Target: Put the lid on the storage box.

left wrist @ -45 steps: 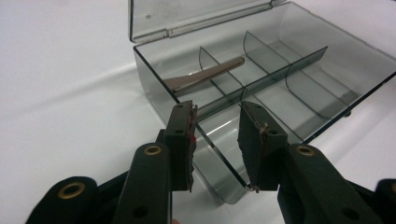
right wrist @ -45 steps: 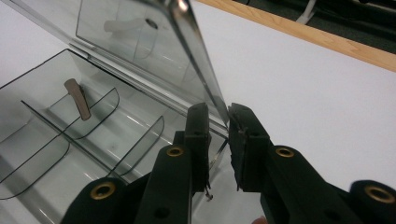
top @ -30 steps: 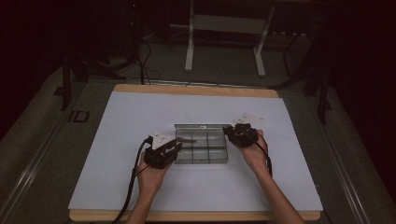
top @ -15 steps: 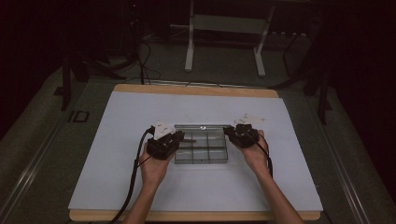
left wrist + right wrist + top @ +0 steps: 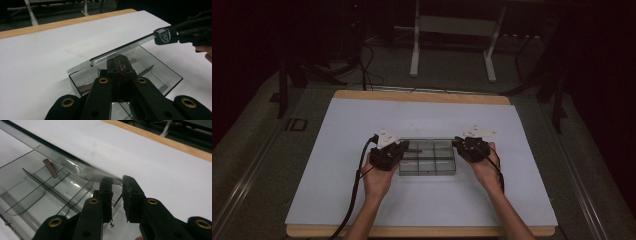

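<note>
A clear compartment box (image 5: 428,158) is seen at frame centre on the white table (image 5: 337,150), long axis left to right. Its lid (image 5: 120,51) is raised — tilted up. The left gripper (image 5: 119,65) has just closed together, below the lid's edge; nothing visible between its jaws. The right gripper (image 5: 117,191) is clamped on the lid's corner.

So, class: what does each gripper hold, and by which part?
Both hold the clear box's lid: the left gripper shut near its front edge, the right gripper at its end corner.
</note>
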Demonstrator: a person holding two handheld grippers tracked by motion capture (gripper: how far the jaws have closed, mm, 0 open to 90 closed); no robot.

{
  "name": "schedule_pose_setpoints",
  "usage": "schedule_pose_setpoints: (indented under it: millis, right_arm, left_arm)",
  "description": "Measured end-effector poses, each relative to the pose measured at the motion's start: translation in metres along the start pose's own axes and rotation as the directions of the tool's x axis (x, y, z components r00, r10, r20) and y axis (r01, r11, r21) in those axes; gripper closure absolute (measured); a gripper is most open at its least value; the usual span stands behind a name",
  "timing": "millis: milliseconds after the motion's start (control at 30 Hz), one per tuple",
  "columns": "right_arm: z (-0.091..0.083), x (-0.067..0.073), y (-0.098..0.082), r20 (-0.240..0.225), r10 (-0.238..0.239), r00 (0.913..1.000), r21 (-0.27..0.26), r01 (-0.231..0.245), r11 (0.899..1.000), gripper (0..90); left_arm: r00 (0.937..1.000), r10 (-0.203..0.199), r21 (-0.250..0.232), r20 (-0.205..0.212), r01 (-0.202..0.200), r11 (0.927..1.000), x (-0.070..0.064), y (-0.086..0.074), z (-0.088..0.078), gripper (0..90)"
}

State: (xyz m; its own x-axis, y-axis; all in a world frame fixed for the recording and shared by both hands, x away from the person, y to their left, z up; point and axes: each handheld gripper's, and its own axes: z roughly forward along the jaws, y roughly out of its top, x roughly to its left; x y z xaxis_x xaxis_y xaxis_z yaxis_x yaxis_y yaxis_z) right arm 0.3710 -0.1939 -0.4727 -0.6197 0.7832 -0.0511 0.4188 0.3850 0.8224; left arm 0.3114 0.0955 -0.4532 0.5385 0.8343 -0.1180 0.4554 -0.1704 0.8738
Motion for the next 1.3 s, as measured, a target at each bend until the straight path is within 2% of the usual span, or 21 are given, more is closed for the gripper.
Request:
schedule_pose_setpoints:
  millis: [133, 333, 567, 700, 967, 1300]
  right_arm:
    - [-0.005, 0.006, -0.001, 0.016, -0.033, 0.9993, -0.008, 0.033, 0.999, 75.8]
    - [-0.01, 0.013, -0.008, 0.033, -0.045, 0.9985, -0.023, 0.045, 0.999, 70.9]
    - [-0.015, 0.011, -0.021, 0.021, 0.023, 0.9995, -0.041, -0.023, 0.999, 61.3]
    - [-0.018, 0.007, -0.028, 0.012, 0.059, 0.9982, -0.049, -0.058, 0.997, 59.7]
    - [-0.024, -0.002, -0.035, 0.033, 0.07, 0.997, -0.036, -0.069, 0.997, 58.8]
    - [-0.032, -0.009, -0.039, 0.05, 0.091, 0.9946, -0.048, -0.088, 0.995, 58.6]
  left_arm:
    - [1.0, -0.006, 0.004, 0.005, 0.006, 1.0, 0.0, -0.004, 0.0, 89.9]
    - [0.9999, -0.006, 0.012, 0.011, 0.006, 0.9999, -0.003, -0.009, -0.002, 89.9]
    - [0.9999, 0.0, 0.025, 0.015, 0.0, 0.9997, -0.004, -0.014, -0.003, 89.8]
    - [0.9999, 0.0, 0.028, 0.017, -0.001, 0.9996, -0.006, -0.016, -0.003, 89.9]
    - [0.9998, 0.001, 0.032, 0.02, -0.002, 0.9995, -0.01, -0.02, -0.002, 89.8]
    - [0.9999, -0.007, 0.036, 0.014, 0.007, 0.9993, -0.012, -0.029, -0.005, 89.7]
